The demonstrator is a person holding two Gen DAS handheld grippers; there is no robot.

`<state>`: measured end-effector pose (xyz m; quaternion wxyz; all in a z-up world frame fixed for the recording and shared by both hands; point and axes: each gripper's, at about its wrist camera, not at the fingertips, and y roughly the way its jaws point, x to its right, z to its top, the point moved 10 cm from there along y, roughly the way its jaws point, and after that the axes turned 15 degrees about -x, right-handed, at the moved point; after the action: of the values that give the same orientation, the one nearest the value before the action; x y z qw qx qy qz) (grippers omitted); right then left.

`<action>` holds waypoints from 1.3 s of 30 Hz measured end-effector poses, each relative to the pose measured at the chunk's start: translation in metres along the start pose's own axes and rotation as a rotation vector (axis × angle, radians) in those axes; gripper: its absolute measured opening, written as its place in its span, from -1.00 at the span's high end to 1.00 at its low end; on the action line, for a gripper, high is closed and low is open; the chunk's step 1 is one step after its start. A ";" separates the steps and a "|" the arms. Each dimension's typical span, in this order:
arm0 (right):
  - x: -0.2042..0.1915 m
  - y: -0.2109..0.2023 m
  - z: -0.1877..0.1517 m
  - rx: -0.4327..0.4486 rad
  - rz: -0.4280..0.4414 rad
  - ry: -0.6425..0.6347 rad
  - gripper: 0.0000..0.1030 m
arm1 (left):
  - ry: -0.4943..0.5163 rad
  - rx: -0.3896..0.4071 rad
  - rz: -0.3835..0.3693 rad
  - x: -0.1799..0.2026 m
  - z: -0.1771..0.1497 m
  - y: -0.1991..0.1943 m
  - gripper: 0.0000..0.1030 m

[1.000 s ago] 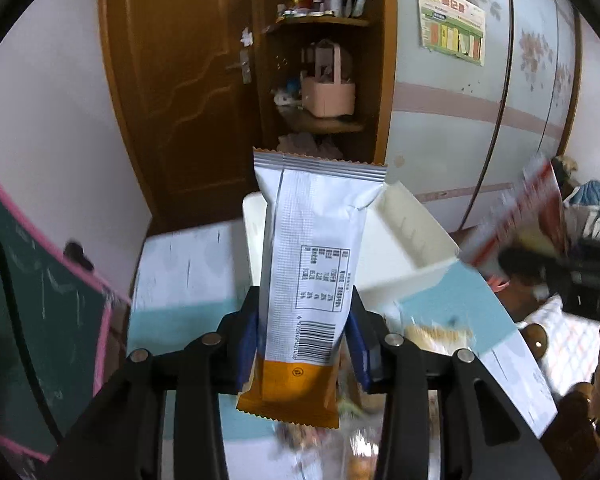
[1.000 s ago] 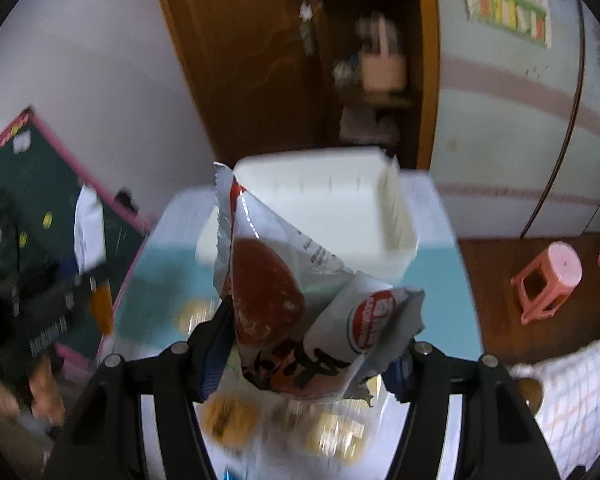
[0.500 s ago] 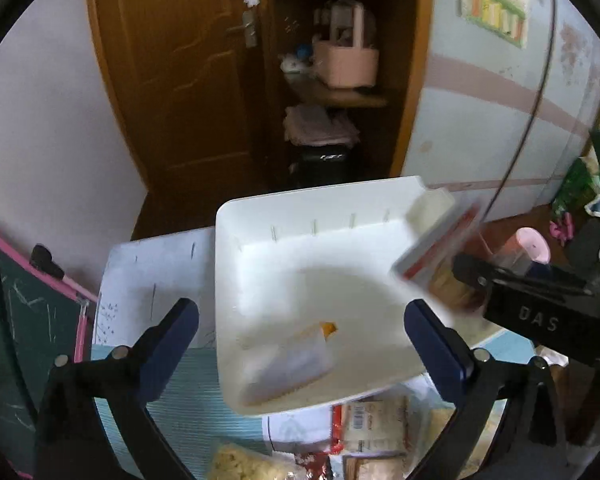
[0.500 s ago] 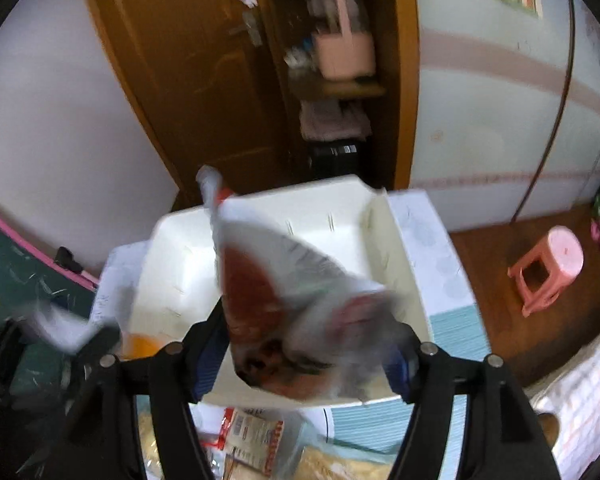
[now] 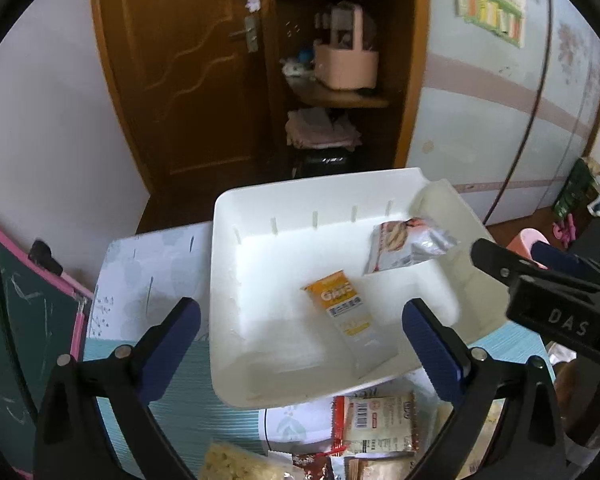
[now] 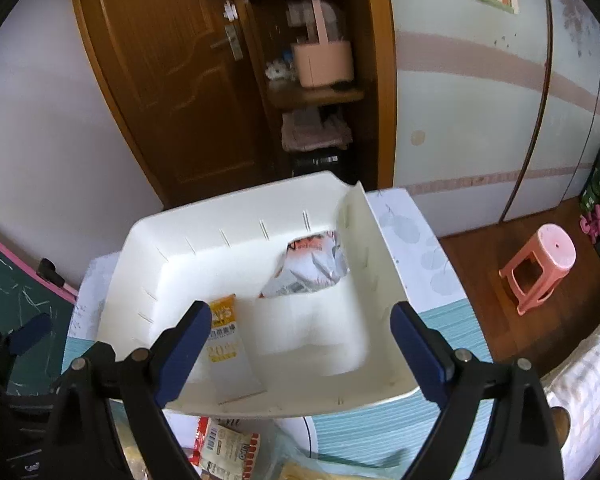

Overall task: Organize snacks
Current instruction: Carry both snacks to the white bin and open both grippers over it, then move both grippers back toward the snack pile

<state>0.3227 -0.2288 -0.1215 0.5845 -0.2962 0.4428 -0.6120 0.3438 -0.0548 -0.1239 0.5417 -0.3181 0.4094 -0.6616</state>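
Both tools are hanging over the white bin on the desk. The left tool is standing spread and empty. The right tool has just been opening, nothing between its jaws. The orange bar and the silver packet are lying inside the bin.

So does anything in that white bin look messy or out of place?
Slightly. In the white bin, the orange-and-white bar lies slanted across the floor, and the crumpled silver packet leans into the far corner instead of lying flat. Nothing looks torn or spilled. More snack packets lie loose on the table.
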 end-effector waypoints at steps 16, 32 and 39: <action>-0.011 -0.070 -0.039 0.030 0.018 -0.064 -0.78 | -0.031 0.010 -0.052 0.001 -0.041 -0.086 -0.91; -0.016 -0.146 -0.105 0.075 0.018 -0.111 -0.78 | 0.076 0.042 -0.064 0.022 -0.117 -0.171 -0.91; -0.010 -0.155 -0.142 0.079 0.058 -0.144 -0.78 | 0.146 0.051 -0.107 0.043 -0.160 -0.179 -0.92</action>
<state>0.1291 -0.2032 -0.0437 0.6436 -0.3032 0.3836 -0.5888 0.1151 -0.0514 -0.0405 0.4824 -0.2765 0.4132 -0.7212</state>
